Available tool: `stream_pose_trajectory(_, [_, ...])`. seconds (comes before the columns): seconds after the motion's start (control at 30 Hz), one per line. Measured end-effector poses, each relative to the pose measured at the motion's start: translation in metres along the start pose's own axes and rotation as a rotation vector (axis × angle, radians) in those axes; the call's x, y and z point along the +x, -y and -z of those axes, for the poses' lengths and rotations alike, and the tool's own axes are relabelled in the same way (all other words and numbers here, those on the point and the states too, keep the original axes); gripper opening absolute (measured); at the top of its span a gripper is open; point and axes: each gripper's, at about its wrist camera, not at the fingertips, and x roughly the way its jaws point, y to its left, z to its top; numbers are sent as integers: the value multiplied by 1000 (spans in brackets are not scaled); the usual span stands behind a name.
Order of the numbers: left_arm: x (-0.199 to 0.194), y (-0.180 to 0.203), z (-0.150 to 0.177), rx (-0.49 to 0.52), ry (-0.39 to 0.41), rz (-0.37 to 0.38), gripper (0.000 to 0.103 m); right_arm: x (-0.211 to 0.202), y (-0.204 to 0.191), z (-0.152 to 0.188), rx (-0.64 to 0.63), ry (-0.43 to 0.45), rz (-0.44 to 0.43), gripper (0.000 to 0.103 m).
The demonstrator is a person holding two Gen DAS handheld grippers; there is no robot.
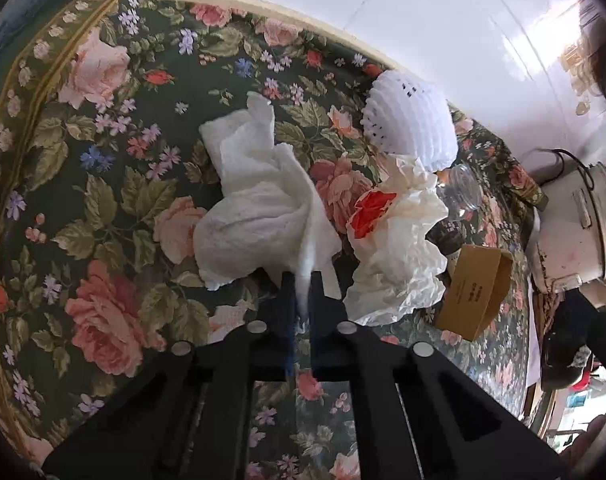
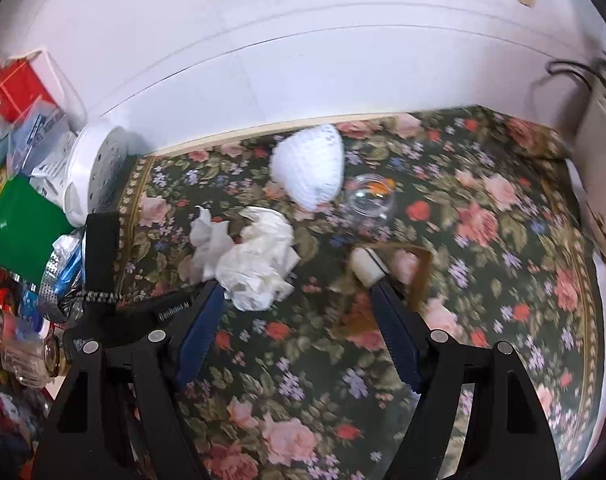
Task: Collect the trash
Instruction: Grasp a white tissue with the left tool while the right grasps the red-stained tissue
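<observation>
In the left wrist view my left gripper (image 1: 301, 282) is shut on a fold of a white paper towel (image 1: 255, 208) that lies on the floral tablecloth (image 1: 103, 184). Just right of it lies a crumpled white paper (image 1: 403, 248) with a red patch. Behind are a white foam fruit net (image 1: 411, 128) and a clear plastic cup (image 1: 463, 192) on its side. In the right wrist view my right gripper (image 2: 297, 292) hangs open above the cloth. The crumpled paper (image 2: 259, 264) is by its left finger and a brown cardboard sleeve (image 2: 383, 284) by its right. Nothing is between its fingers.
The cardboard sleeve (image 1: 475, 292) lies right of the papers, with a white rice cooker (image 1: 575, 232) beyond it. A white wall (image 2: 303, 60) backs the table. At the left edge stand a green box (image 2: 23, 224), a red box (image 2: 15, 88) and a white perforated container (image 2: 99, 168).
</observation>
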Motion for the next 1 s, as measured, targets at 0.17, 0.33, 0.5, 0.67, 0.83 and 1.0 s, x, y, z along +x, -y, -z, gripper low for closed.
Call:
stream_pose_trajectory(0.17, [-34,-7,4,24,60,-23,2,25,-21,-10,-41,-23,-26,73])
stream_pose_trajectory(0.33, [-65,-12,8,64,114,-57,2,58,-37,-17,-61,-62,-38,73])
stream_pose_trajectory(0.5, [-74,-15,12,79,126,-64,2,93,-42,-18,-50,-116,-28,73])
stream_pose_trajectory(0.67, [-76,-19,14,80,125,-63,2,120,-40,-11,-38,-168,10,73])
stream_pose_trajectory(0.83, [-79,-21,17,74,129,-62,2,132,-39,-5,-46,-201,21,48])
stream_pose_trajectory(1.0, [-88,-16,21,78,146,-61,2,111,-46,-5,-83,-145,19,43])
